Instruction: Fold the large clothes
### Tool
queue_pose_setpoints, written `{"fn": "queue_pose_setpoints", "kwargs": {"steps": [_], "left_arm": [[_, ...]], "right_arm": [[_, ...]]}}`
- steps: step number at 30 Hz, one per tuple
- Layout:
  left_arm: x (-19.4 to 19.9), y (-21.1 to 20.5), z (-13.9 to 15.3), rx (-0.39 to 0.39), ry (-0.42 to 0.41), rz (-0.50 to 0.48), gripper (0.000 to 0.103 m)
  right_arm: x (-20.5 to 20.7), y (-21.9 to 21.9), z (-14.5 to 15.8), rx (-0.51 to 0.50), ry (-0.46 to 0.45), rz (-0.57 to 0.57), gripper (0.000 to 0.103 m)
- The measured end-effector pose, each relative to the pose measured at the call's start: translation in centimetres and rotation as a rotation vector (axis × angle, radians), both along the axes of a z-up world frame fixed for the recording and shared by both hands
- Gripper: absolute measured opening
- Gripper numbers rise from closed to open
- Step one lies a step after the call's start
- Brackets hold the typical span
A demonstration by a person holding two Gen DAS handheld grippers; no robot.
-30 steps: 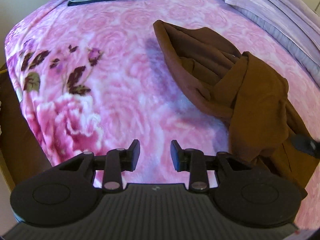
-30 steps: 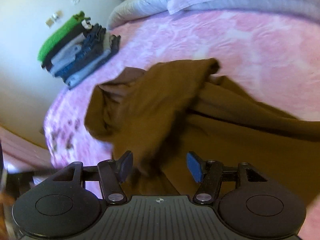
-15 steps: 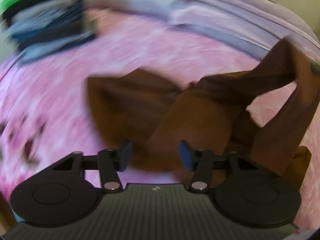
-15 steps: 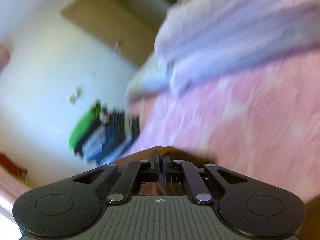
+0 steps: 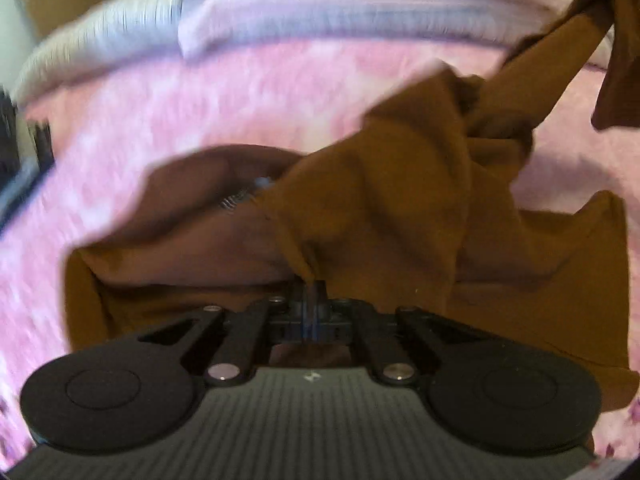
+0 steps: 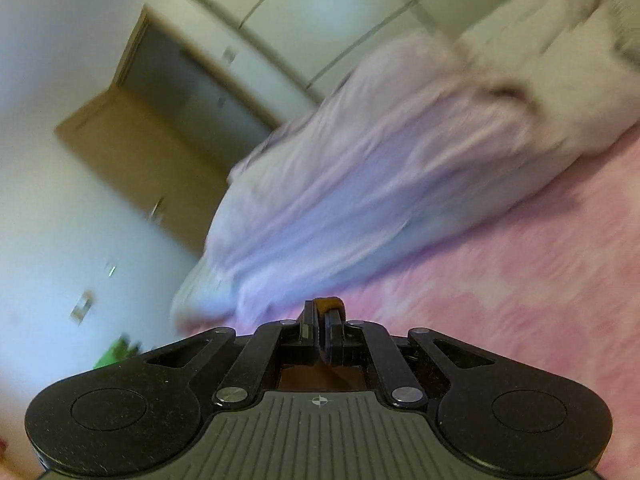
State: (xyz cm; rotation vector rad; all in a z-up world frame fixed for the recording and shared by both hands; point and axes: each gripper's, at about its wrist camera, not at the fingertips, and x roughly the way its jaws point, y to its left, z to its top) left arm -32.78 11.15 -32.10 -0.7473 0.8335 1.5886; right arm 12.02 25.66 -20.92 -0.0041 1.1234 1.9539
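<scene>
A large brown garment (image 5: 400,200) hangs crumpled over the pink flowered bedspread (image 5: 200,112). My left gripper (image 5: 310,288) is shut on a fold of the garment near its lower edge. One stretched part of the cloth rises to the upper right of the left wrist view. In the right wrist view my right gripper (image 6: 323,316) is shut on a small bit of the brown garment (image 6: 329,303), lifted and tilted above the bed; the rest of the cloth is hidden below it.
A lilac quilt (image 6: 380,184) and pale pillows (image 6: 560,60) lie along the bed's far side. A stack of folded clothes (image 5: 16,148) sits at the left edge, its green top (image 6: 116,354) blurred. White wall and a brown door (image 6: 132,136) behind.
Both grippers went from open to shut on the brown garment, the right one first. Both then lifted it, and the right gripper swung up to face the quilt and wall.
</scene>
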Motion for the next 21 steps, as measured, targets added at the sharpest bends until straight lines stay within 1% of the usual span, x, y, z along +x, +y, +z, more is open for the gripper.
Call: {"fn": "queue_pose_setpoints", "kwargs": {"steps": [3,5,6,7,9,10,11,12,13,14,15,16,17,18,20,21], "left_arm": [[-1.3,-1.0,4.0,0.089,0.055,-0.015,0.0],[-3.7,-1.7,6.8,0.137,0.139,0.021,0.0],[-5.3,-1.8,7.9,0.154,0.159,0.063,0.0],[-7.5,-1.8,8.8,0.167,0.174,0.122,0.0],[-11.6,-1.4,9.5,0.169,0.195,0.213,0.0],[-13.6,-1.2,9.4,0.163,0.212,0.274,0.0],[-15.3,-1.2,8.9,0.152,0.204,0.32,0.004],[-17.1,-1.6,8.1,0.132,0.181,0.384,0.007],[-19.0,-2.0,7.0,0.105,0.151,0.456,0.009],[-20.4,-2.7,5.8,0.08,0.118,0.513,0.012],[-21.2,-3.5,4.7,0.053,0.1,0.558,0.013],[-21.9,-4.6,3.3,0.018,0.066,0.604,0.016],[-22.3,-5.9,2.1,-0.016,0.03,0.64,0.019],[-22.4,-7.2,1.0,-0.05,-0.018,0.67,0.021],[-21.7,-9.8,-0.9,-0.096,-0.168,0.676,0.021],[-20.7,-10.7,-1.6,-0.12,-0.246,0.645,0.021]], "right_arm": [[4.8,-1.0,3.0,0.051,0.027,-0.095,0.0],[7.2,-2.2,5.5,0.115,0.0,-0.151,0.0],[8.2,-2.7,6.4,0.137,-0.022,-0.174,0.0],[9.0,-2.9,7.1,0.149,-0.078,-0.214,0.0],[9.8,-2.6,7.0,0.137,-0.201,-0.279,0.0],[10.1,-2.0,6.3,0.106,-0.28,-0.304,0.0],[10.3,-1.3,5.3,0.039,-0.348,-0.318,0.0],[10.6,-0.7,3.8,-0.059,-0.394,-0.335,0.0],[10.9,-0.5,1.8,-0.181,-0.418,-0.367,0.001],[11.0,-0.9,0.4,-0.253,-0.428,-0.398,0.005],[10.9,-1.8,-1.1,-0.321,-0.433,-0.425,0.017],[10.5,-3.4,-2.8,-0.382,-0.425,-0.434,0.026],[10.1,-4.8,-3.8,-0.412,-0.409,-0.437,0.043],[9.6,-6.6,-4.9,-0.44,-0.379,-0.446,0.052],[7.9,-10.3,-7.0,-0.498,-0.306,-0.45,0.052],[6.9,-12.1,-8.3,-0.537,-0.267,-0.448,0.052]]}}
